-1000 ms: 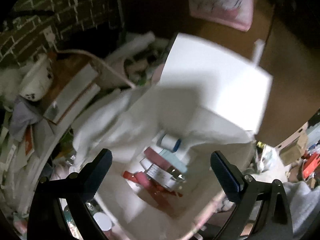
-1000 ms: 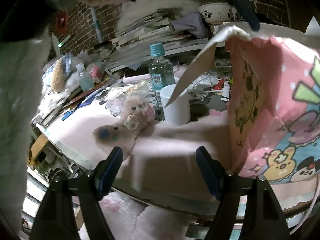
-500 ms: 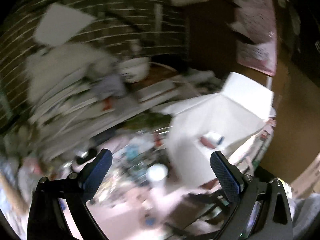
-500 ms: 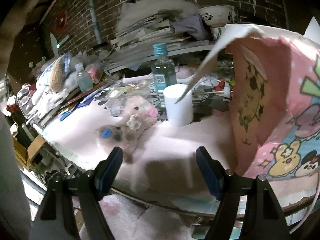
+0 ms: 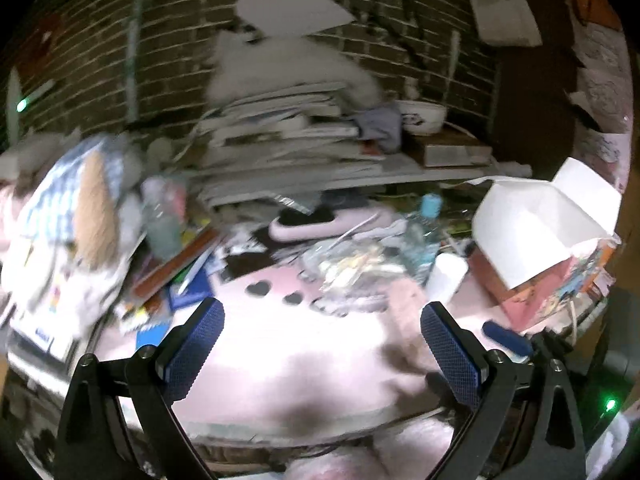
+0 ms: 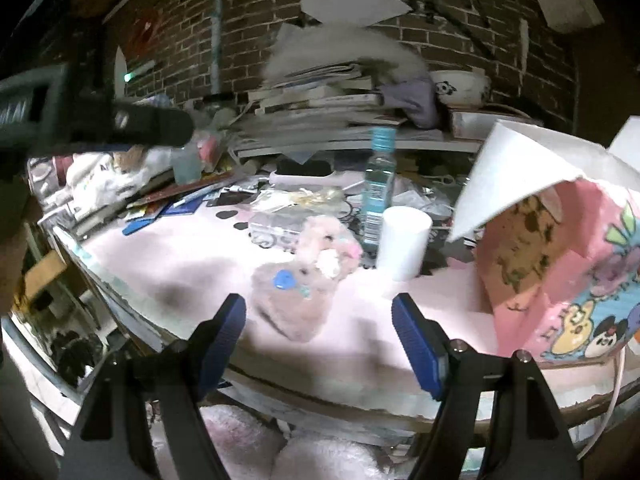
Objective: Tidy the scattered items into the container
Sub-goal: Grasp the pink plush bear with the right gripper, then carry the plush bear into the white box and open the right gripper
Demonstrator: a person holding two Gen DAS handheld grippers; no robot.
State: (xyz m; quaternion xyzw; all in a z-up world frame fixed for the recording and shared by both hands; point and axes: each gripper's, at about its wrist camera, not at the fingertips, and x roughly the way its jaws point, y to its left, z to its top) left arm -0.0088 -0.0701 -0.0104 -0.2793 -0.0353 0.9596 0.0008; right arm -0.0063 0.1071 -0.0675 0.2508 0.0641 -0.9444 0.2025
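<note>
Now, through the left wrist camera, I see my left gripper [image 5: 320, 340] with its blue-padded fingers [image 5: 196, 344] spread wide and nothing between them, hanging over the near edge of the pink table mat [image 5: 304, 356]. Much of this view is smeared by motion. At the far right the pink cartoon-printed paper bag [image 5: 560, 272] stands with its white flaps [image 5: 532, 224] folded open, and just left of it I make out the white cup [image 5: 448, 276] and the clear bottle with a teal cap [image 5: 424, 232]. A blurred beige patch [image 5: 404, 300] in front of the cup may be the plush toy, though I cannot tell for sure. Books and pens [image 5: 176, 276] lie scattered on the left, and a stack of papers [image 5: 288, 136] rises against the brick wall [image 5: 92, 40]. Through the right wrist camera, my right gripper [image 6: 320, 336] is likewise released, jaws apart and empty, low at the front of the mat. The beige plush toy [image 6: 308, 276] with a blue button lies on the mat straight ahead between the finger lines, apart from both pads. Just behind it to the right stands the white cup [image 6: 404, 240], with the teal-capped bottle [image 6: 378, 188] touching or just behind it. The pink bag [image 6: 560, 276] fills the right side, open at the top. A dark blurred bar [image 6: 120, 124] crosses the upper left.
</note>
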